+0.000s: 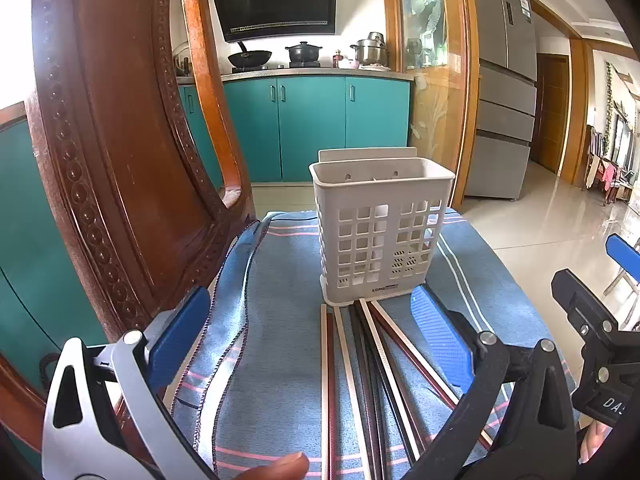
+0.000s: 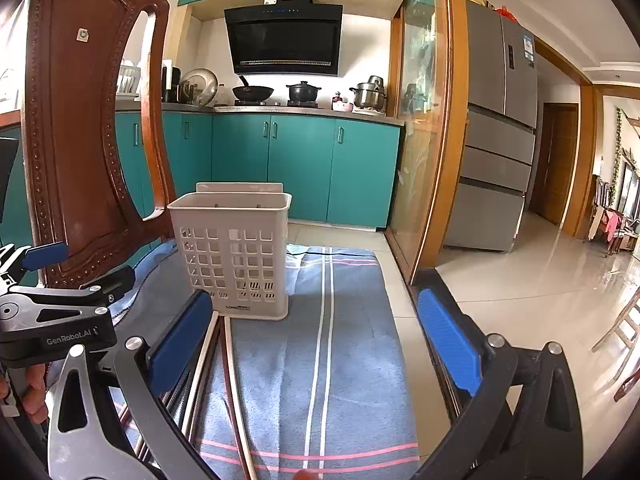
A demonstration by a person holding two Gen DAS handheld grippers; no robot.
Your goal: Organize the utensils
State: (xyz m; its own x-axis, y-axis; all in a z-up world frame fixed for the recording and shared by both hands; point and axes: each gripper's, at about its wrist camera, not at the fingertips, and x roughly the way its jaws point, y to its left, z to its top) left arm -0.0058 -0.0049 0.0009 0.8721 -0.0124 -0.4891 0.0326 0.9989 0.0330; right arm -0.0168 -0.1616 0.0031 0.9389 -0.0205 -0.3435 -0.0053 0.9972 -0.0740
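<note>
On the blue cloth (image 1: pixel 280 280), draped over a seat beside a carved chair back (image 1: pixel 120 140): chopsticks (image 1: pixel 352 360) lying in a loose bundle, tips fanned toward the foot of a pale slotted holder (image 1: pixel 380 236). Standing upright at the cloth's far part, that holder; nothing showing above its rim, so apparently still unfilled.

Left gripper (image 1: pixel 312 344) spread wide, blue pads flanking the bundle on either side, clasping nothing. Tilted somewhat downward, aimed along the sticks toward the holder. Hard to tell whether hovering over the sticks or touching the cloth. A fingertip (image 1: pixel 288 466) at the lower edge of that view.

Right gripper (image 2: pixel 316 344) likewise fully spread and bare, over plain cloth to the right of the sticks, holder ahead and left. From this side, chopsticks (image 2: pixel 216 364) passing just beside its left pad.

Step in hand, by the look of it: the very start, lining up for a first pick. No stick lifted, none stowed.

Next move, judged: lower the left pads around one stick or a pair, close on the shafts, lift, swing upright and drop tips-down into a compartment. Thin, smooth shafts on soft cloth: likely to roll or slip, so a square, low pinch needed. Right side probably best kept ready to steady the light holder against tipping.
</note>
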